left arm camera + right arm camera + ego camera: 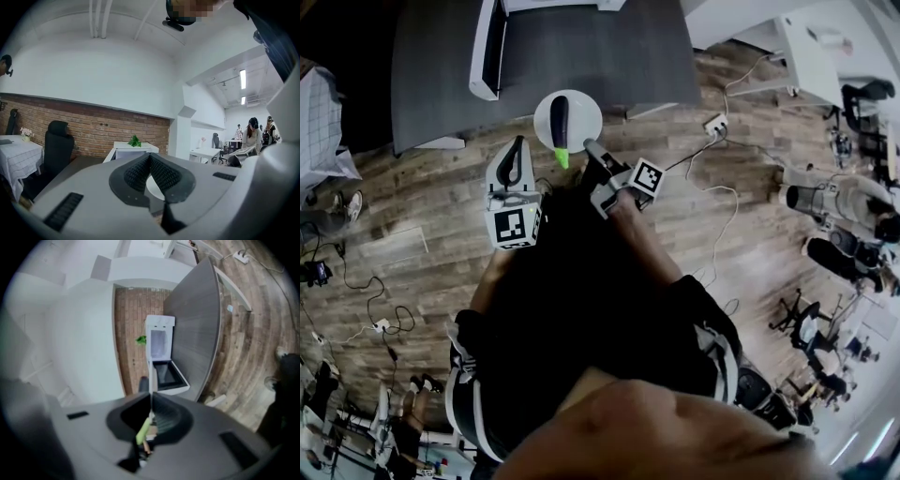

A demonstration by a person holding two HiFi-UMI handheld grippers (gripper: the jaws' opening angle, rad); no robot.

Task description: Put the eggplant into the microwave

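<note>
Head view: eggplant (560, 117) lies on a white plate (584, 111) at the near edge of the grey tabletop (609, 52), green stem pointing near. The right tool (589, 146) sits just right of the stem and is not on it. Right gripper view shows its jaws pressed together with nothing clamped, and the stem is visible just beside them. The left tool (519, 142) is left of the plate, also closed and empty. The microwave (159, 348) stands at the far end of the tabletop with its door open. My read: we're at pre-grasp, nothing picked yet. Next move calls for opening the right tool, straddling the eggplant body, closing, lifting clear of the plate, then carrying it far into the cavity.
</note>
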